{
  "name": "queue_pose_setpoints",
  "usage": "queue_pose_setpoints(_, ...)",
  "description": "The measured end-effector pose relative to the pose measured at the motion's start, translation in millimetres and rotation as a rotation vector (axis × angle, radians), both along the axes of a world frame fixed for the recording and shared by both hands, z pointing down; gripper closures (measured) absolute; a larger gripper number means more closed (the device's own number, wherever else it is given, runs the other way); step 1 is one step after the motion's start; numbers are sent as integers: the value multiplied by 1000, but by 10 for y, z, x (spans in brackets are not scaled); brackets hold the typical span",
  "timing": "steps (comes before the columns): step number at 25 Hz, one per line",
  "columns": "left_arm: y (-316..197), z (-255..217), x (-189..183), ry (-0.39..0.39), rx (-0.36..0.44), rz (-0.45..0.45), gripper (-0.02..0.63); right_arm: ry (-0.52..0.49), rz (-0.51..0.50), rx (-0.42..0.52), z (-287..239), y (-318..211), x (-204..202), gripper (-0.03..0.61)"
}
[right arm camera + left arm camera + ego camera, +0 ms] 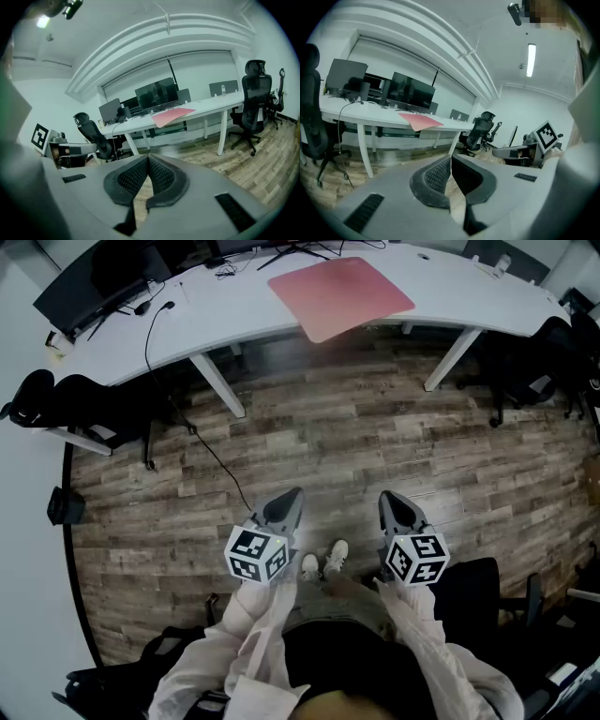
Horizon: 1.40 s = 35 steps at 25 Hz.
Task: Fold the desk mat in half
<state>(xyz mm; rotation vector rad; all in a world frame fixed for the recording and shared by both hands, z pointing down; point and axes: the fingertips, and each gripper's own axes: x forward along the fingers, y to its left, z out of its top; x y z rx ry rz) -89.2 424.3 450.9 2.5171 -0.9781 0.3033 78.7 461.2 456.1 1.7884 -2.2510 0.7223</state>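
Note:
A pink desk mat lies flat on the long white desk, one corner hanging over the front edge. It also shows far off as the pink mat and the pink mat in the gripper views. My left gripper and right gripper are held side by side over the wooden floor, well short of the desk. Both are shut with nothing between the jaws, which meet at their tips in the left gripper and right gripper views.
Monitors and cables sit on the desk's left part. Black office chairs stand at the left and right. Desk legs reach the wooden floor. The person's shoes show below the grippers.

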Motion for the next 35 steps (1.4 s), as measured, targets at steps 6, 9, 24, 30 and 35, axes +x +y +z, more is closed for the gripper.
queue_pose_setpoints(6,225,15,-296,9,-5,-9,580,8,16,28,-83,201,-289,566)
queue_pose_setpoints(9,330,5,-406,15,3,-2,580,19,29,51,-137,287,-404,566)
queue_pose_setpoints(24,127,169,-612,29,-18,-22,580,37,14,41,-3,33,-576,566)
queue_pose_setpoints(30,-478,133,-378,38,-13,-37,580,32,-12,53,-27,-567,-358,566)
queue_pose_setpoints(35,-1042,19,-61,35,13,-46,580,29,-30,60,-79,-1123,-58,566)
